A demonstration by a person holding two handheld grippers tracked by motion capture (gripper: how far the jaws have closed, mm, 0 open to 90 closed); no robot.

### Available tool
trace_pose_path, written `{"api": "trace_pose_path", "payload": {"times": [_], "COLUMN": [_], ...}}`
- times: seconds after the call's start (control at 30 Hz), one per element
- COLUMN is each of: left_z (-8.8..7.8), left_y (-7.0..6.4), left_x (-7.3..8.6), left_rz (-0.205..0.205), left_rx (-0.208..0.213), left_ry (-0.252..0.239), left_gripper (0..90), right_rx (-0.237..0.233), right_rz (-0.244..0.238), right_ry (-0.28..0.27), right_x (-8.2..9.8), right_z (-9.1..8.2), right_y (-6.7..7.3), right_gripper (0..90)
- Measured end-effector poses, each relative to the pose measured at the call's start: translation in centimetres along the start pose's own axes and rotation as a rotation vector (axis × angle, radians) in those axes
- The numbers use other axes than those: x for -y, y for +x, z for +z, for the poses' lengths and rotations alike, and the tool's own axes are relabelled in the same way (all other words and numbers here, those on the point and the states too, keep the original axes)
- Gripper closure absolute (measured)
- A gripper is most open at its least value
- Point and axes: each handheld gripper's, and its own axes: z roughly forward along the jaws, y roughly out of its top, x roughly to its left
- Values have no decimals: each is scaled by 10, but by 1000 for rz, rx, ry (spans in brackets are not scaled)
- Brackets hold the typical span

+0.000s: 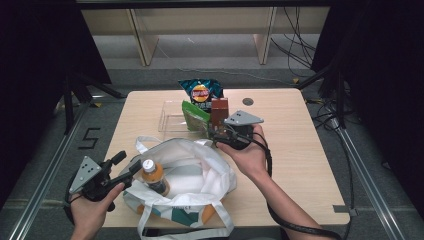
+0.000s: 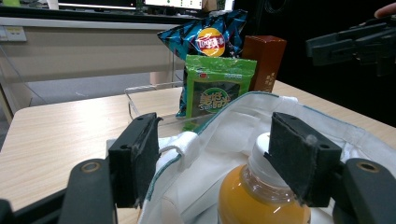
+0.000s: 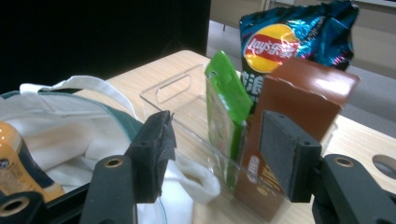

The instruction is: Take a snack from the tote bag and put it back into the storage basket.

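- Right gripper [image 1: 216,136] sits at the near end of the clear plastic tray [image 1: 170,116], with its jaws partly apart and nothing pressed between them.
- From the right gripper view, the green snack pack [image 3: 224,109] stands in the gap in front of the jaws. The brown box [image 3: 299,100] is just beside the pack, right in front of one jaw.
- Behind them both stands the blue chip bag [image 3: 292,39], at the far end of the tray.
- Left gripper [image 1: 129,165] is held at the left edge of the white tote bag [image 1: 195,172]. Its jaws are wide apart.
- An orange juice bottle [image 1: 153,176] stands inside the bag. In the left gripper view its white cap is partly behind one jaw, but the pads do not squeeze it.
- All of it is on a light wooden table [image 1: 300,150].
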Motion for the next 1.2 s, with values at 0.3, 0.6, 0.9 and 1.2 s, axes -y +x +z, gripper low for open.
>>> {"api": "trace_pose_path", "payload": {"times": [0.3,0.6,0.9,1.2], "left_z": [0,1,1,2], "left_y": [1,1,1,2], "left_x": [0,0,0,0], "left_rz": [2,-1,-3,2], "left_rx": [0,4,1,9], "left_ry": [1,-11,-14,-27], "left_gripper": [328,328,328,328], "right_rx": [-1,-1,22,29], "right_rz": [22,16,30,28], "right_ry": [-2,0,-2,-11], "right_x": [15,31,43,44], "right_z": [-18,-31,-41,-45], "right_y": [-12,-18,-28,-29], "right_gripper": [441,436,430,427]}}
